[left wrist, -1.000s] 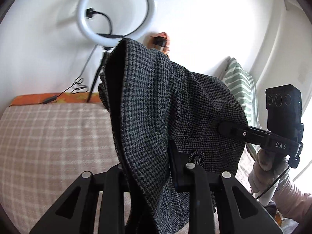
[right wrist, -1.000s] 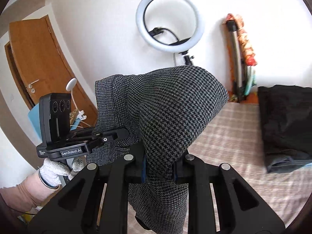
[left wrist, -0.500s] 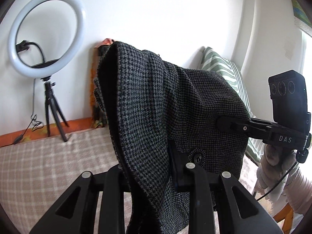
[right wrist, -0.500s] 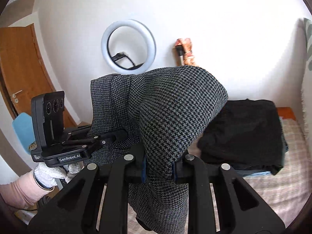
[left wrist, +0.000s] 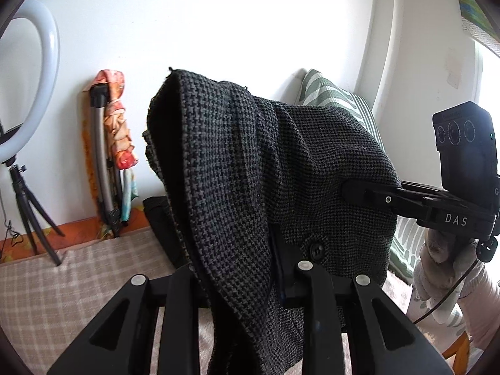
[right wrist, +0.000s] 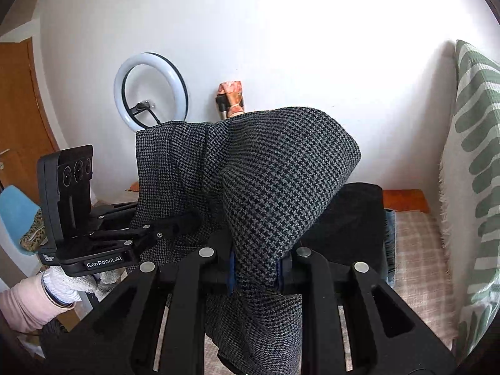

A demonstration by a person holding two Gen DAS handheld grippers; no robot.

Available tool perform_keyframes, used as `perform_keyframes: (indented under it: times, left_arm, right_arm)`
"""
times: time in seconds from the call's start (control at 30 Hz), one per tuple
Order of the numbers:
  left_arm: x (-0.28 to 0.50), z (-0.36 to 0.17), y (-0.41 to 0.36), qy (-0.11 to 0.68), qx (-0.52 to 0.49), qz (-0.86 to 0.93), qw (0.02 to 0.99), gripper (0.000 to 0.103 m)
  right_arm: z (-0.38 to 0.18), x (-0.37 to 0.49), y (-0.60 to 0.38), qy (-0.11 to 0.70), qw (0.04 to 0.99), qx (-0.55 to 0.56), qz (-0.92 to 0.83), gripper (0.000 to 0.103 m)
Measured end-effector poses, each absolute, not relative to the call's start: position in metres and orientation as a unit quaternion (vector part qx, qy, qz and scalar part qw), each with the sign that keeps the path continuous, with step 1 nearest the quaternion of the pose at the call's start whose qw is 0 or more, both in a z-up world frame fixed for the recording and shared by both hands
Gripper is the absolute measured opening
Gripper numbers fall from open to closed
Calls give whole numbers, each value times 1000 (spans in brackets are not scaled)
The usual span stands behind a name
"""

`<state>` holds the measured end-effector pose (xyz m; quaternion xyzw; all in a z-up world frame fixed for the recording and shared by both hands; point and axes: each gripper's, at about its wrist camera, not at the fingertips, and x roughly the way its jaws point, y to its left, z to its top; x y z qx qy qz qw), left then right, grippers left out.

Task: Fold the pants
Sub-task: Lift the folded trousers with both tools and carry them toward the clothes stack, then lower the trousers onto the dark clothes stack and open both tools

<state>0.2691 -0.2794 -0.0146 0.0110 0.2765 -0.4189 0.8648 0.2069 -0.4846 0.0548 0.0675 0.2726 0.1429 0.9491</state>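
The houndstooth pants (left wrist: 256, 187) hang in the air above the checked bed (left wrist: 62, 281), bunched and draped between both tools. The left gripper (left wrist: 240, 268) has its jaws closed on a thick fold of the fabric beside a dark button (left wrist: 316, 250). The right gripper (right wrist: 256, 265) likewise clamps a rounded fold of the pants (right wrist: 281, 187). Behind the pants on the bed lies a folded black garment (right wrist: 353, 218), with the ring light (right wrist: 151, 93) against the wall beyond it.

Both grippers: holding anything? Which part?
Yes. The left hand-held gripper and right hand-held gripper each clamp a fold of the houndstooth pants, lifted; the left grips beside a button.
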Motion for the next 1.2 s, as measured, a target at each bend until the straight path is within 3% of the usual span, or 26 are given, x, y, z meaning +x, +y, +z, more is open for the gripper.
perform_keyframes:
  times: [0.4, 0.8, 0.9, 1.03, 1.2]
  left_arm:
    - [309, -19, -343, 282, 12, -424, 861, 20]
    - [352, -57, -365, 320, 13, -391, 863, 20]
    - [365, -67, -370, 331, 17, -381, 863, 20]
    - [386, -81, -379, 366, 13, -371, 854, 21]
    - [399, -103, -385, 414, 24, -342, 843, 26]
  right_arm:
    - [52, 267, -537, 299, 944, 49, 127, 19]
    - [1, 348, -556, 344, 926, 63, 139, 19]
    - [-18, 369, -558, 360, 924, 53, 120, 26]
    - [-43, 388, -564, 386, 921, 29, 50, 50]
    - [-60, 387, -579, 396, 918, 4, -39, 53]
